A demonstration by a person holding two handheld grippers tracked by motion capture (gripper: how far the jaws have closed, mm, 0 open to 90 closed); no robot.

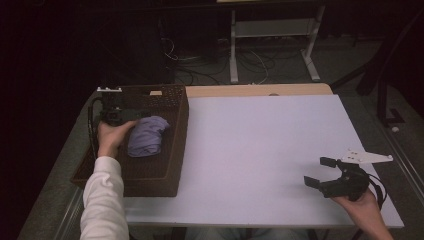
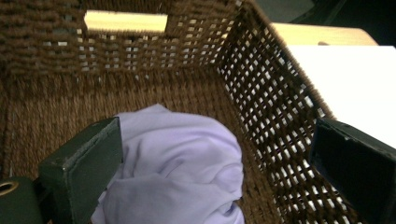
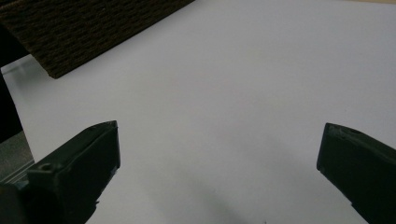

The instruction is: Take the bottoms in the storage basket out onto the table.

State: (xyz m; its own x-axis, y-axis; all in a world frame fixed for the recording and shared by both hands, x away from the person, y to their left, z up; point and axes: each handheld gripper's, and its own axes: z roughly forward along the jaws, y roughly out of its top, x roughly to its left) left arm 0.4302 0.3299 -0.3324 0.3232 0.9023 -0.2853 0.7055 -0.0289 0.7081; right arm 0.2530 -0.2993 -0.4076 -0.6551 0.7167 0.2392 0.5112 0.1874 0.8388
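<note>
A brown woven basket (image 1: 177, 145) sits at the left end of the white table (image 1: 260, 150). Inside it lies a crumpled lilac cloth (image 1: 147, 136). My left gripper (image 1: 131, 116) is held over the basket's far part, just above the cloth. In the left gripper view its jaws stand wide apart, open, with the lilac cloth (image 2: 182, 163) lying loose on the basket floor (image 2: 60, 107) between and below them. My right gripper (image 1: 320, 172) hovers open near the table's front right corner. Bare white tabletop (image 3: 233, 93) lies between its jaws.
The basket's woven side wall (image 3: 93, 28) stands far off in the right gripper view. A strip of wooden board (image 1: 260, 90) runs along the table's far edge. Behind it, metal table legs (image 1: 310, 50) and loose cables (image 1: 250, 65) lie on the dark floor.
</note>
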